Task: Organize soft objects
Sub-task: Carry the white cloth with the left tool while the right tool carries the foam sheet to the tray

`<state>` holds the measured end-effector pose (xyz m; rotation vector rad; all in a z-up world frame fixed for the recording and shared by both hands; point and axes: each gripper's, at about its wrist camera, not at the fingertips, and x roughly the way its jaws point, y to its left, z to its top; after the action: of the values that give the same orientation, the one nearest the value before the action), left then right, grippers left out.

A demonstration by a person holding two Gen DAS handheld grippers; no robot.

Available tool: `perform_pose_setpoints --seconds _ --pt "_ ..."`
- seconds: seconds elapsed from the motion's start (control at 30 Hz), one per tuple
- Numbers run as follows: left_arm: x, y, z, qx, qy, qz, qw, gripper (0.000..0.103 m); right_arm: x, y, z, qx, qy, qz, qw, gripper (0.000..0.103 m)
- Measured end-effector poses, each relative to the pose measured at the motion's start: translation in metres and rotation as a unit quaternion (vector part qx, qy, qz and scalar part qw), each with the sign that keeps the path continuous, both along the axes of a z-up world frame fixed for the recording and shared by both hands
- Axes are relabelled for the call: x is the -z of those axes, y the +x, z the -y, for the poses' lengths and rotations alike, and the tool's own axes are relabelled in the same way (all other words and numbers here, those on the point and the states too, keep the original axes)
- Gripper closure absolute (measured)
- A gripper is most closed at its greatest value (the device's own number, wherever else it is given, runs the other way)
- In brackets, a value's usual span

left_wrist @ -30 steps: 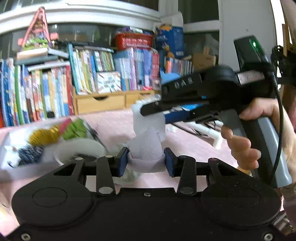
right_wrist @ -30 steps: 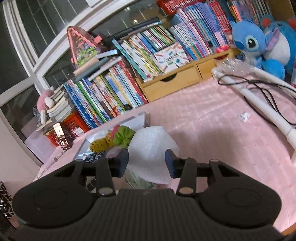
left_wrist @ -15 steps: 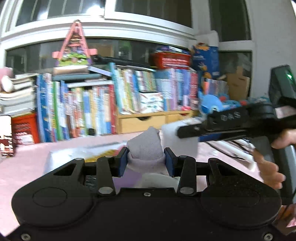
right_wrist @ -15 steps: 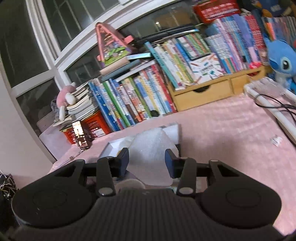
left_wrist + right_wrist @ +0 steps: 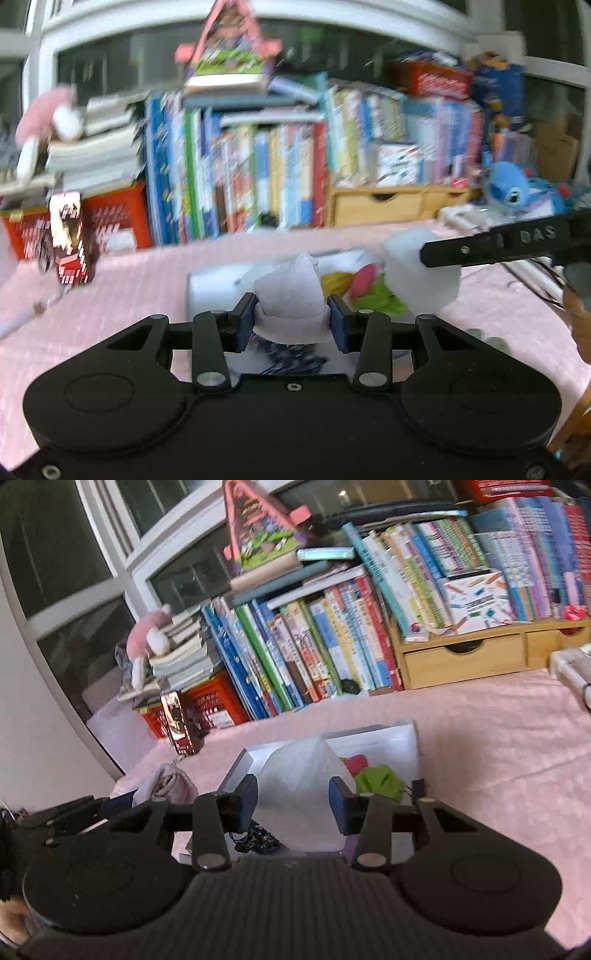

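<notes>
At center frame in the left wrist view, the left gripper (image 5: 291, 323) clamps a pale rolled sock (image 5: 290, 306) above the white tray (image 5: 210, 291). In the right wrist view, the right gripper (image 5: 293, 805) pinches a white foam sheet (image 5: 301, 794) at lower center over the same tray.

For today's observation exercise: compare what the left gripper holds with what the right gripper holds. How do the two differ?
The left gripper pinches a grey knitted sock, bunched and rolled; the right gripper holds a white foam sheet, smooth and sheet-like. The sock is small and compact; the foam sheet is broader, spreading below the fingers. The sock is opaque; the foam sheet looks slightly translucent. Both are soft, pale, and held above the white tray.
</notes>
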<state>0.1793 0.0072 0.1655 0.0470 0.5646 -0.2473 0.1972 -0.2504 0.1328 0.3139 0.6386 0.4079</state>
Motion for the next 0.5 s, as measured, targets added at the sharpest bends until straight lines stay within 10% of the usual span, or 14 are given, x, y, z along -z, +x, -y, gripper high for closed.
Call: perform_pose_setpoints --seconds 0.23,0.4,0.5 --pt "0.02 0.053 -0.028 -0.022 -0.04 -0.104 0.9935 0.063 0.014 0.036 -0.037 -0.026 -0.03 -0.043 0.998 0.056" --pt "0.046 0.101 -0.03 -0.036 -0.065 -0.229 0.9706 0.064 0.033 0.062 -0.059 -0.022 -0.069 -0.091 0.993 0.056" --pt "0.053 0.117 -0.027 -0.048 -0.055 -0.232 0.97 0.063 0.039 0.074 -0.066 -0.018 -0.082 -0.106 0.991 0.057"
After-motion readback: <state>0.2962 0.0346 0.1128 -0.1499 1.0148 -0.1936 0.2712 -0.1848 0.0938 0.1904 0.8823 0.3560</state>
